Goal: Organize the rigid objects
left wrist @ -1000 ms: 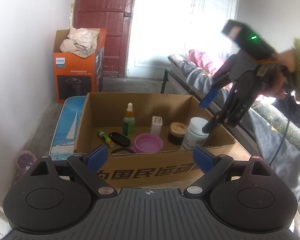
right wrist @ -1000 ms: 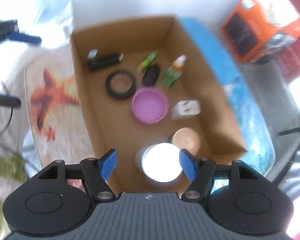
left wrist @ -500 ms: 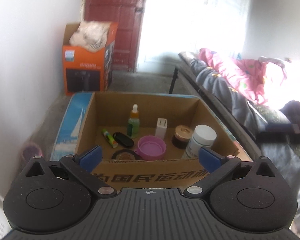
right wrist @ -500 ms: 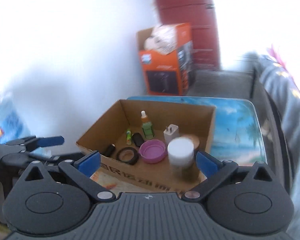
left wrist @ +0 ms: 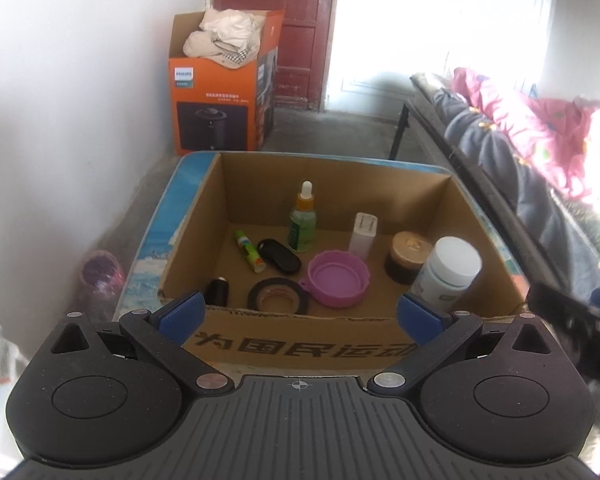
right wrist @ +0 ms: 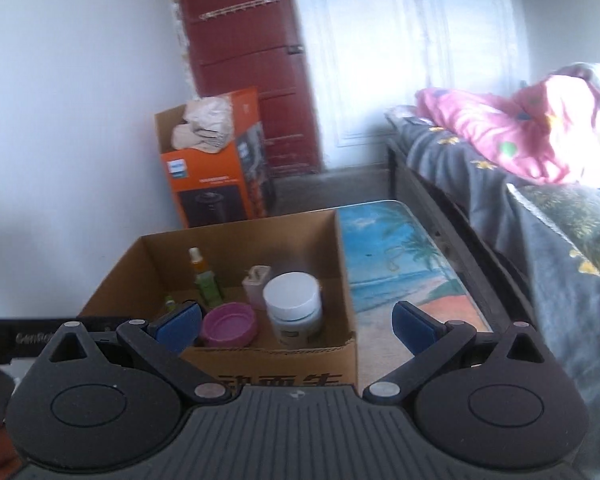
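Both grippers, left (left wrist: 298,316) and right (right wrist: 296,326), spread wide, empty, short of cardboard box (left wrist: 300,344). White-capped jar (left wrist: 446,276) tilted at box's near right corner; careless reach could topple it.

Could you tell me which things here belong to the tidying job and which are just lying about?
Job:
cardboard box
white-capped jar
brown jar
purple lid
tape roll
dropper bottle
white charger
black fob
green tube

Lying about:
orange box
bedding
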The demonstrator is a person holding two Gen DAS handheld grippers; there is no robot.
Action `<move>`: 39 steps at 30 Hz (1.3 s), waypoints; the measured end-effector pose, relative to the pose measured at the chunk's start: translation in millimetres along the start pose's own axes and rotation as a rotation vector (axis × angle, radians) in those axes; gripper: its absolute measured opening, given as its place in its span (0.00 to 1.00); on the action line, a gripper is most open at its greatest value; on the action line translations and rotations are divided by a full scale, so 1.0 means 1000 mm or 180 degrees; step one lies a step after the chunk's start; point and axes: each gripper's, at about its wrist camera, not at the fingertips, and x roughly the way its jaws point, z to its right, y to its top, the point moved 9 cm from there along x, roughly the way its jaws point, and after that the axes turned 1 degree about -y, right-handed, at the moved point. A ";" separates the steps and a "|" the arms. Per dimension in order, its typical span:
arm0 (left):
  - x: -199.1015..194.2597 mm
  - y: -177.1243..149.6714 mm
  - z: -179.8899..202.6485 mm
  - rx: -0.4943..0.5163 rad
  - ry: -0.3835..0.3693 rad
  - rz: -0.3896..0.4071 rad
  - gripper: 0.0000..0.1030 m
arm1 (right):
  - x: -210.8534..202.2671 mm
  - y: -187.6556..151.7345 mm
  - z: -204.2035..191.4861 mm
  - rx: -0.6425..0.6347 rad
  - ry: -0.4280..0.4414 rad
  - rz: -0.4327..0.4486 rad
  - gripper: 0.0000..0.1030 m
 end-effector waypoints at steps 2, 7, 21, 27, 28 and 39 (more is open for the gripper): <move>0.002 0.001 0.002 0.0100 0.0103 0.0027 1.00 | 0.004 -0.001 0.001 0.0005 -0.0102 0.0012 1.00; 0.004 0.002 0.008 0.0171 0.0066 0.0018 1.00 | 0.015 -0.009 -0.009 0.0037 -0.0035 -0.0113 1.00; 0.003 0.004 0.002 0.0353 0.0241 0.0085 1.00 | 0.025 -0.020 -0.016 -0.0098 -0.0170 -0.0294 1.00; 0.002 0.004 0.000 0.0403 0.0258 0.0095 1.00 | 0.026 -0.021 -0.017 -0.0101 -0.0177 -0.0332 1.00; 0.002 0.004 0.000 0.0406 0.0258 0.0096 1.00 | 0.026 -0.021 -0.017 -0.0102 -0.0179 -0.0331 1.00; 0.002 0.003 -0.002 0.0435 0.0291 0.0077 0.99 | 0.026 -0.021 -0.016 -0.0115 -0.0183 -0.0342 1.00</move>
